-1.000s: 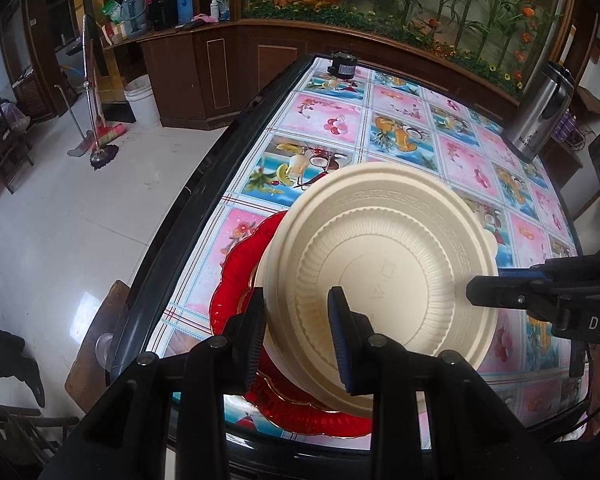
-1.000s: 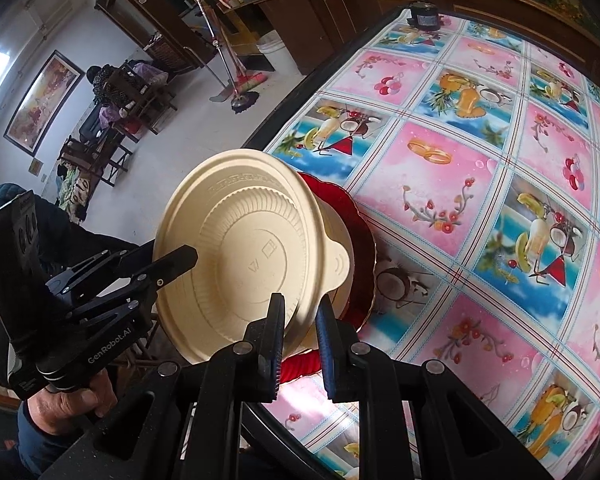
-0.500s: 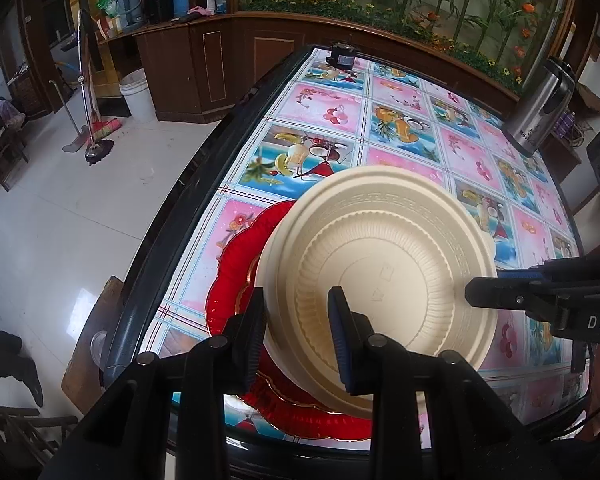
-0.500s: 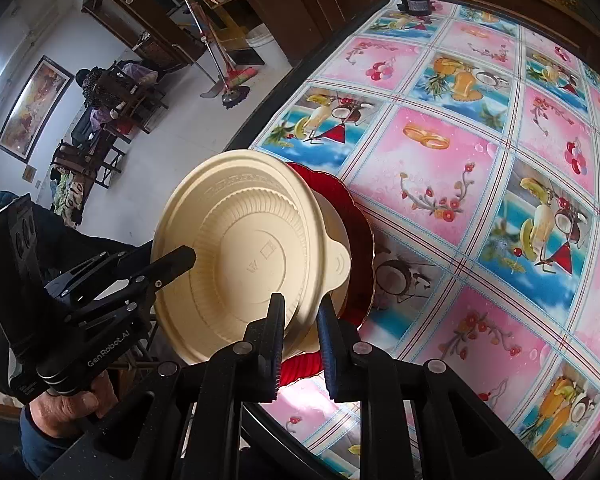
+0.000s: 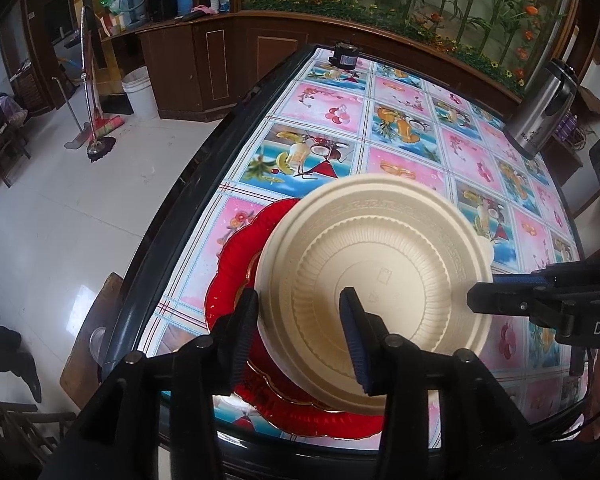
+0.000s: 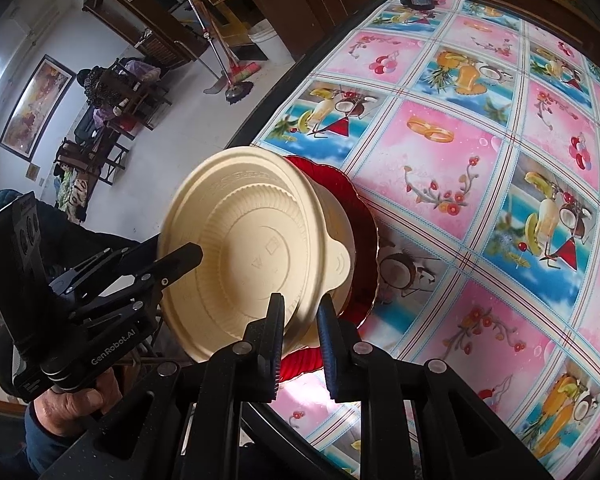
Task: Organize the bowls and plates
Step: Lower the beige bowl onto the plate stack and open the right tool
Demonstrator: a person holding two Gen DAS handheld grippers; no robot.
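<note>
Cream bowl (image 5: 380,292) upside down, gripped at opposite rims by left gripper (image 5: 300,334) and right gripper (image 6: 300,326), over red plate (image 5: 236,256) near table (image 5: 188,196) corner, above patterned tablecloth (image 6: 460,168).

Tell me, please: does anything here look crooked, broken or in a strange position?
Yes. The cream bowl is upside down, base towards the cameras, tilted above the red plate. The left hand-held gripper and right hand-held gripper each clamp its rim on opposite sides. The plate lies near the table edge. No damage shows.
</note>
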